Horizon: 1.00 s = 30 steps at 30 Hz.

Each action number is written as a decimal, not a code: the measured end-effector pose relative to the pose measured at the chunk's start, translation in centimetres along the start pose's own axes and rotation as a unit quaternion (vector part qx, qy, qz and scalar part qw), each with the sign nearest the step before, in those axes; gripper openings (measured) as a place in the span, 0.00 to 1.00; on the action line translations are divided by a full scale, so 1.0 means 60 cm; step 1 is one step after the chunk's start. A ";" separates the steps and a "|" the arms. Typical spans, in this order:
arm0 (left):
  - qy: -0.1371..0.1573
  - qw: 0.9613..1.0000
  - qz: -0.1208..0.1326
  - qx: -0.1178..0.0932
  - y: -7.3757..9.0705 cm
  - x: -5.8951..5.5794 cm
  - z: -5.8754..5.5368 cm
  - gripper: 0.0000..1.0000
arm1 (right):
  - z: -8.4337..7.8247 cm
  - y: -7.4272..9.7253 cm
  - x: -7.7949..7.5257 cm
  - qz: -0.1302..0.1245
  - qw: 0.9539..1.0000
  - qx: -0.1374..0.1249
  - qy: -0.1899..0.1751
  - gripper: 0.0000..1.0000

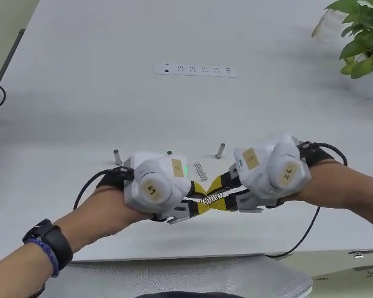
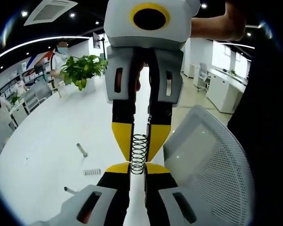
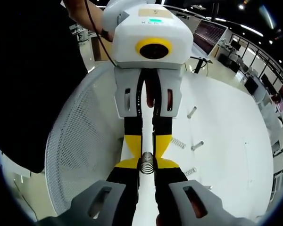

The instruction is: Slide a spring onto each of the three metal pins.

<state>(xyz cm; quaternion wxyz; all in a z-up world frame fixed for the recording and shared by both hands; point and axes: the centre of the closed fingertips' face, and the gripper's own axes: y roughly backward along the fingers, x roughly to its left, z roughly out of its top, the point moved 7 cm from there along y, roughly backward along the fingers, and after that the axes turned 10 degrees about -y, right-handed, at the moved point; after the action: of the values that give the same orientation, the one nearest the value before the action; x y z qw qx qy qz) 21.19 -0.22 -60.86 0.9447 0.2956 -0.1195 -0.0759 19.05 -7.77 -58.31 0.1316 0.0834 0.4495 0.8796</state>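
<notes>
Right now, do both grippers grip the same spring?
Yes, the left gripper and right gripper each close their jaws on one end of the spring.

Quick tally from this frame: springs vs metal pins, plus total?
Springs: 3 (held spring between left gripper and right gripper; two loose springs on the table)
Metal pins: 3
Total: 6

1. Bright, even light comes from the ceiling lamps [image 2: 71,15] above me, and the white table [image 1: 81,105] looks washed out.
2. Shadows are soft and faint.
3. My fisheye views bend at the edges. The spring [image 2: 138,153] is sharp, the background soft.
</notes>
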 end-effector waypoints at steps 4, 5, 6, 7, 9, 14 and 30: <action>0.006 1.000 0.003 0.001 0.003 -0.001 -0.006 0.03 | 0.000 -0.001 -0.001 0.000 1.000 -0.002 -0.003 0.09; 0.009 1.000 0.007 0.002 0.006 -0.001 -0.008 0.04 | -0.001 -0.001 -0.001 0.000 1.000 -0.002 -0.003 0.09; 0.013 1.000 0.009 0.002 0.009 -0.001 -0.010 0.05 | -0.002 -0.002 -0.001 0.000 1.000 -0.001 -0.003 0.09; 0.018 1.000 0.011 0.001 0.011 0.000 -0.012 0.07 | -0.002 -0.002 0.000 0.000 1.000 -0.002 -0.004 0.09; 0.027 1.000 0.014 -0.002 0.014 0.000 -0.015 0.08 | -0.002 -0.002 -0.001 0.000 1.000 -0.002 -0.004 0.09; 0.041 0.999 0.026 0.003 0.026 0.002 -0.030 0.12 | -0.006 -0.004 -0.005 -0.002 1.000 0.000 -0.009 0.09; 0.097 0.991 0.087 0.003 0.079 0.026 -0.073 0.18 | -0.012 -0.012 -0.013 0.000 1.000 0.007 -0.014 0.09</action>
<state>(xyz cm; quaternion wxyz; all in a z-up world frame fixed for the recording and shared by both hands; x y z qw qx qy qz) 24.19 5.64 -61.32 0.9540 0.2929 -0.0530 0.0359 19.73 -8.16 -59.31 0.1375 0.0961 0.4538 0.8752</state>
